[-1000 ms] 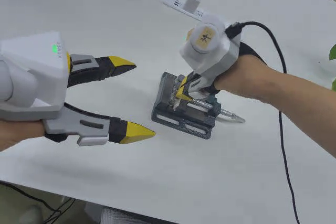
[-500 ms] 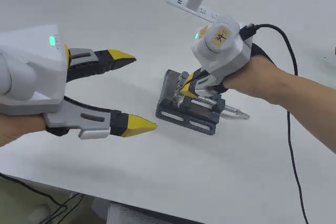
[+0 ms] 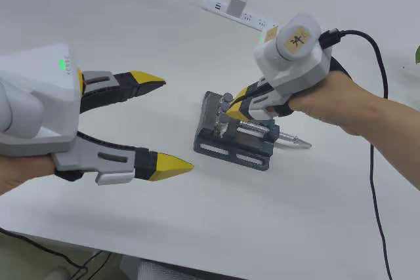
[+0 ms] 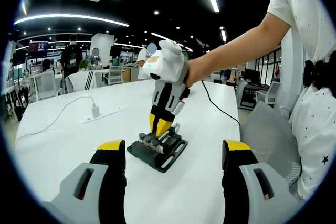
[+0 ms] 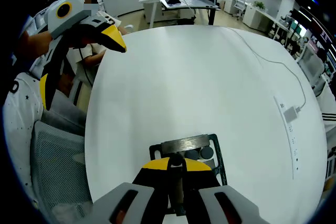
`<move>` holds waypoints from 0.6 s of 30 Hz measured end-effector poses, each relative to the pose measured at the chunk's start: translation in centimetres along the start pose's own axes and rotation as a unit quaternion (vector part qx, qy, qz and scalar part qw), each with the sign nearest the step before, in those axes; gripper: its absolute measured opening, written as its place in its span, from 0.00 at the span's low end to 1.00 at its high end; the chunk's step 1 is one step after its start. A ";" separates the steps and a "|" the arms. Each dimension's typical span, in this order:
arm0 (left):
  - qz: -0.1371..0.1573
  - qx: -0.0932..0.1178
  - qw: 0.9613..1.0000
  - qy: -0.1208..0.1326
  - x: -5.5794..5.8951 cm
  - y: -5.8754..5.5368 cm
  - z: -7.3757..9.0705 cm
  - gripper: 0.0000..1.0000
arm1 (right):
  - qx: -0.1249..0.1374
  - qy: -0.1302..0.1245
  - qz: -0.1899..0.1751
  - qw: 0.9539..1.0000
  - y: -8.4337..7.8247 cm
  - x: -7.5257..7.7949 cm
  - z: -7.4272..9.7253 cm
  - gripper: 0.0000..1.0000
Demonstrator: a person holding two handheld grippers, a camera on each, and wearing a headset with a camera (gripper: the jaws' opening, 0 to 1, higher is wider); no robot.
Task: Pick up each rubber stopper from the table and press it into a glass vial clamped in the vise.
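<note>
Broadly, the white surface [image 3: 315, 214] is smooth, matte and bare around the work, so the vise [image 3: 230, 150] looks free to skate on it if pushed sideways. The left tool [image 3: 177, 124] hovers well to the left of the vise with its jaws spread wide and nothing between them; its fingers are grey and black plastic ending in glossy yellow points. The right tool [image 3: 237, 100] hangs tip-down over the vise with its jaws drawn close together. In the right gripper view something dark sits at its tips [image 5: 176, 162], but I cannot tell whether that is a rubber stopper. The vise is a squat block of dark metal with slotted feet and a threaded steel screw [image 3: 289, 140] jutting toward the right hand. Between its jaws stand small vials with round grey stoppers [image 5: 206, 152] on top, just beside the right tool's tips. My worry is an off-centre push: hard, tapered tips on springy rubber could squirt a stopper away, and a slanted load on thin glass could chip a vial or shift the unbraced vise.
</note>
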State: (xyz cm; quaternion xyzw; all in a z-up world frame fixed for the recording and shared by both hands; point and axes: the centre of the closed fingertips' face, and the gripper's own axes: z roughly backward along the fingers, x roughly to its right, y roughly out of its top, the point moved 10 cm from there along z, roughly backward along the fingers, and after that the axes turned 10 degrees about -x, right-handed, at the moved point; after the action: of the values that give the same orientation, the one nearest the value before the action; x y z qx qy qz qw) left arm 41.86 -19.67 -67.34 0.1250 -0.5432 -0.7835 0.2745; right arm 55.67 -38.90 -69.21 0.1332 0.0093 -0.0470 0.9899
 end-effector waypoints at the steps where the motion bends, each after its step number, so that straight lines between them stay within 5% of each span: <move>1: 0.000 -0.002 1.000 0.000 0.0 0.0 0.0 0.74 | 0.003 -0.001 -0.001 1.000 -0.2 -0.1 0.1 0.05; 18: -0.007 -0.033 0.999 -0.004 -0.1 -0.5 -0.2 0.81 | 0.093 -0.014 -0.076 0.993 -6.4 -2.5 2.8 0.28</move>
State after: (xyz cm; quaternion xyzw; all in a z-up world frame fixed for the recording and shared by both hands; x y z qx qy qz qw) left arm 41.92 -19.69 -67.87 0.1167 -0.5169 -0.8037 0.2708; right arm 52.54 -45.59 -68.08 0.2231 0.0012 -0.1249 0.9668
